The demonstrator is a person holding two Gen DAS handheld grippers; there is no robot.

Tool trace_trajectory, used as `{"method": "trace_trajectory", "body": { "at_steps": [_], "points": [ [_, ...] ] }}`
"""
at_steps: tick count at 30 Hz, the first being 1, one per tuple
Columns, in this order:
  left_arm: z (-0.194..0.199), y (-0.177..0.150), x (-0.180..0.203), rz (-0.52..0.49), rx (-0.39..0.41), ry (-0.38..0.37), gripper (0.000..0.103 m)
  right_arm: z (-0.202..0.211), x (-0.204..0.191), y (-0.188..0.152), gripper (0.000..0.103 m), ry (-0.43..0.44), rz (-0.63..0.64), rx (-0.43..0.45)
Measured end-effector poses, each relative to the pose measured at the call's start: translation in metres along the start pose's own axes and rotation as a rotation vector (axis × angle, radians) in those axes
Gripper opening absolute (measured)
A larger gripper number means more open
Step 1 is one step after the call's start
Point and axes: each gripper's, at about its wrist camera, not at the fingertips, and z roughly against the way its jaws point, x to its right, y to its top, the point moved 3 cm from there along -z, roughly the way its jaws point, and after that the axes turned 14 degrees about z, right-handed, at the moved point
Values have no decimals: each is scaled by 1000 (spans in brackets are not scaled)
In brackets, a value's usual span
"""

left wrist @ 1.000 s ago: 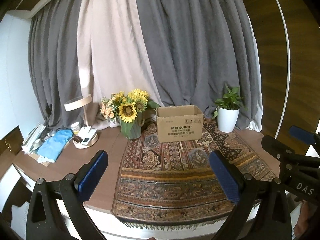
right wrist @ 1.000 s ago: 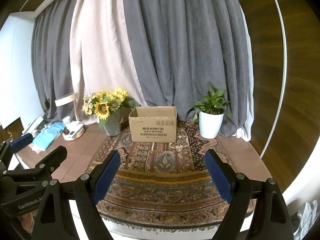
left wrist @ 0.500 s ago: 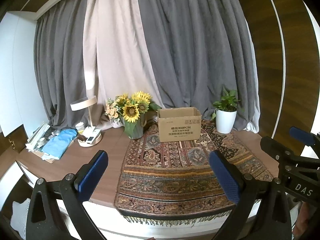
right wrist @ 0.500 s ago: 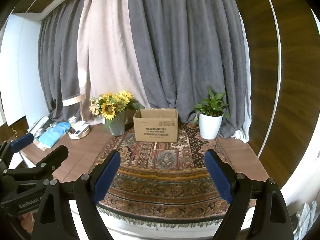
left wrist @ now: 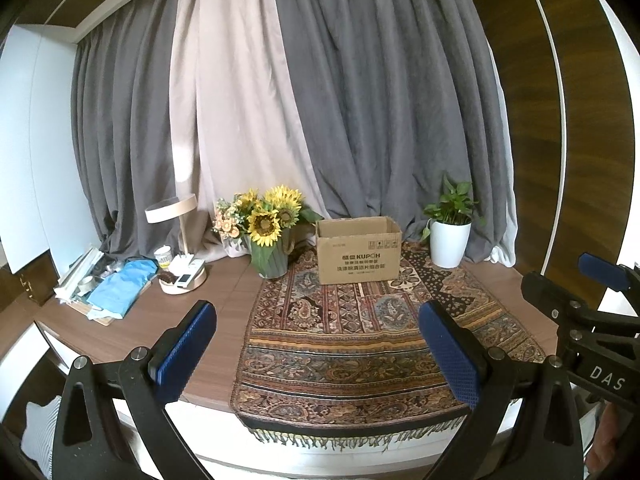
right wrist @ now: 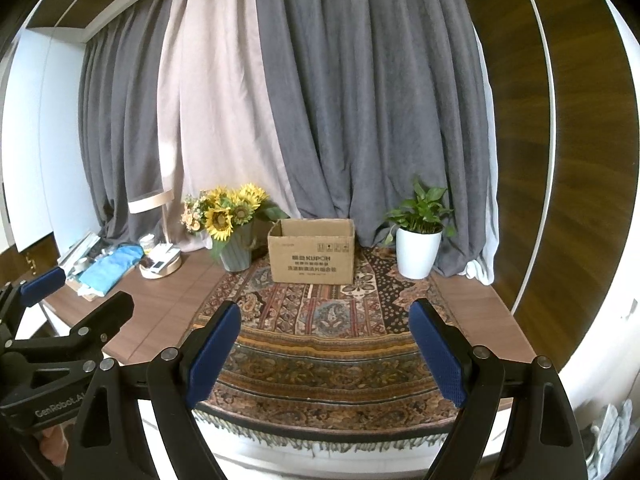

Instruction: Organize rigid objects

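Observation:
An open cardboard box (left wrist: pixel 358 251) (right wrist: pixel 312 251) stands upright at the back of a patterned rug (left wrist: pixel 360 336) (right wrist: pixel 324 340) on a wooden table. Its inside is hidden. My left gripper (left wrist: pixel 318 350) is open and empty, held in front of the table's near edge. My right gripper (right wrist: pixel 325 350) is open and empty too, beside the left one. The right gripper shows at the right edge of the left wrist view (left wrist: pixel 592 300). The left gripper shows at the left edge of the right wrist view (right wrist: pixel 52 316).
A vase of sunflowers (left wrist: pixel 269 236) stands left of the box, a white potted plant (left wrist: pixel 449 232) right of it. At far left are a round lamp (left wrist: pixel 170 210) over a tray of small items (left wrist: pixel 182 278), a blue cloth (left wrist: pixel 120 286) and papers. Curtains hang behind.
Both grippers have pulled back and up from the table, so the box and rug look smaller and the near edge shows more. Both stay open.

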Motion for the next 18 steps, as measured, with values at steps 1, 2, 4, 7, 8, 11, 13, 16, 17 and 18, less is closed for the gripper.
{"method": "trace_trajectory", "body": {
  "at_steps": [1, 2, 4, 7, 8, 11, 13, 16, 17, 18],
  "points": [
    [0, 0, 0, 0, -1, 0, 103, 0, 0, 0, 87, 1, -1, 1],
    [0, 0, 0, 0, -1, 0, 103, 1, 0, 0, 87, 1, 2, 2],
    [1, -1, 1, 0, 2, 2, 103, 0, 0, 0, 87, 1, 0, 1],
    [1, 0, 2, 0, 2, 3, 103, 2, 0, 0, 87, -3, 2, 1],
    [1, 0, 2, -1, 2, 1, 103, 2, 1, 0, 87, -2, 1, 1],
    [1, 1, 3, -2, 4, -2, 103, 4, 2, 0, 87, -6, 3, 2],
    [2, 2, 3, -3, 5, -3, 103, 4, 2, 0, 87, -6, 4, 2],
    [1, 5, 2, -6, 8, -6, 103, 6, 1, 1, 87, -10, 5, 4],
    [1, 5, 2, -5, 7, -6, 103, 6, 1, 1, 87, -10, 6, 4],
    [1, 5, 2, -5, 7, -6, 103, 6, 1, 1, 87, -11, 5, 5]
  ]
}}
